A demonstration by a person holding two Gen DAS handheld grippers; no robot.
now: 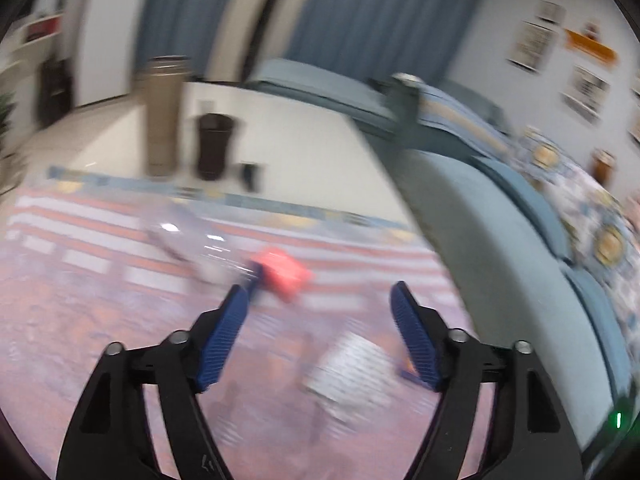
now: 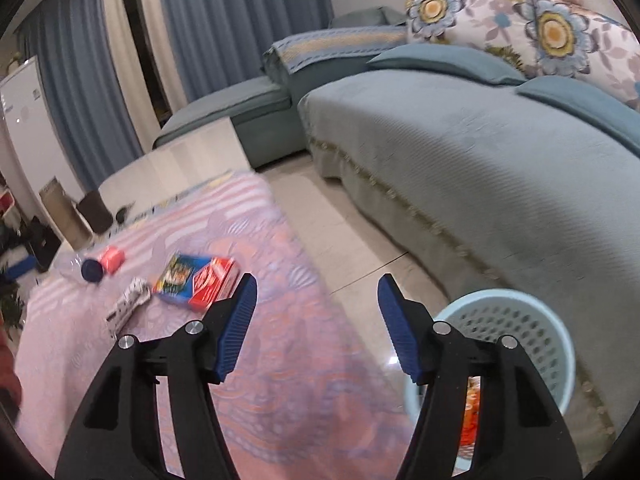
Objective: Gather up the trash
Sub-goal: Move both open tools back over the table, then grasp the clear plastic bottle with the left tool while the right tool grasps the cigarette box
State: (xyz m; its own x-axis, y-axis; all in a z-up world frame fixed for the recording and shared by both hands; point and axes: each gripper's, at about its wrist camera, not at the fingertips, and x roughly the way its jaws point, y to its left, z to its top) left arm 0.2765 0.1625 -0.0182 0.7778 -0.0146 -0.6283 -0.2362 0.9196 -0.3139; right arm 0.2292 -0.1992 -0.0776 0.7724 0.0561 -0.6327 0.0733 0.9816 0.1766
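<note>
Patterned tablecloth (image 2: 280,360) carries boxes (image 2: 196,280) toward its far edge, ahead-left of the right gripper (image 2: 316,312); both grippers' jaws apart, empty; left gripper (image 1: 320,320) nearer the bottle (image 1: 192,244).

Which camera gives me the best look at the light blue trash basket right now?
The right wrist view. The basket stands on the floor beside the sofa, its perforated wall and rim clear just behind the right gripper, with something orange inside. The left wrist view does not show it, only the blurred table and litter.
</note>
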